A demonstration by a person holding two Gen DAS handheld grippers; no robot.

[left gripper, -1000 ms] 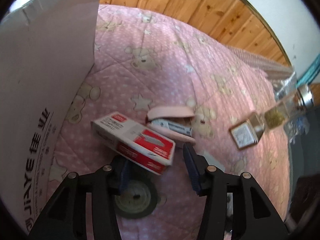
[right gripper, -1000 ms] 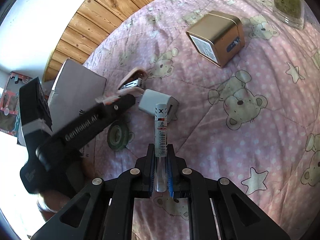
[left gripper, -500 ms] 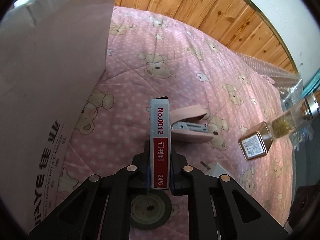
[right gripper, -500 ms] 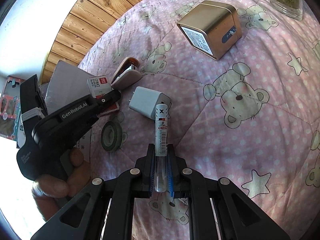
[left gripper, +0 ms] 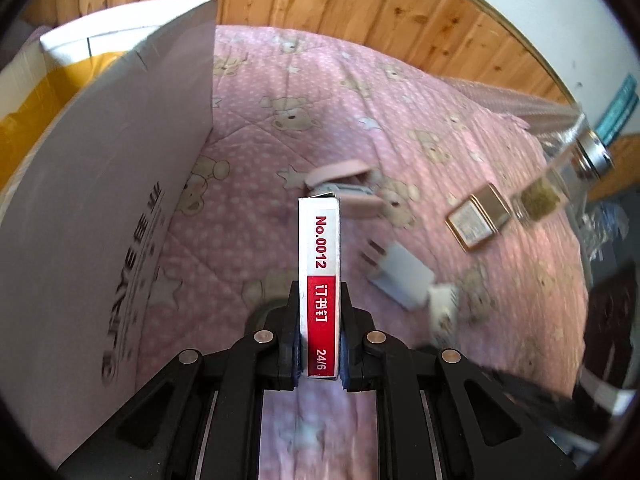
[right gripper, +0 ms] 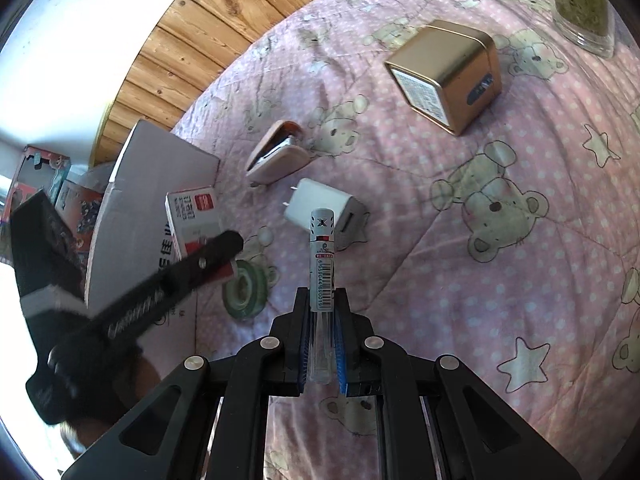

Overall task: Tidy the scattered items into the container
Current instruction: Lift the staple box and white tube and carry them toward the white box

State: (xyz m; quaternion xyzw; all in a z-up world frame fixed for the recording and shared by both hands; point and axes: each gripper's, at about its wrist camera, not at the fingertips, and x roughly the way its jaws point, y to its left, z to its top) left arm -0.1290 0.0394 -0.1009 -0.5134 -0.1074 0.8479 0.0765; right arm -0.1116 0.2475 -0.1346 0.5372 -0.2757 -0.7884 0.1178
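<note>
Your left gripper (left gripper: 320, 344) is clamped on the staple box (left gripper: 319, 280), edge-on at centre frame, held off the bed (left gripper: 260, 120); its broad faces are hidden in the left wrist view. In the right wrist view you see the box (right gripper: 196, 220) at mid-left, partly covered by the blurred left gripper (right gripper: 224, 248).

Your right gripper (right gripper: 322, 344) is clamped on the pen (right gripper: 322, 276), barcode up, tip end hidden between the pads.

The carton (left gripper: 100, 208) fills the left of the left view; its bottom is cut off by the frame, and only a yellow sliver of the inside shows at upper left.

Loose on the bed: stapler (right gripper: 276, 156), charger (right gripper: 320, 210) with its near corner behind the pen, tape roll (right gripper: 246, 290) partly under the left gripper, gold tin (right gripper: 448, 76). The glass jar (right gripper: 580, 4) is cut off at upper right. In the left view everything at right is motion-blurred; the tape roll can't be made out behind the gripper.
</note>
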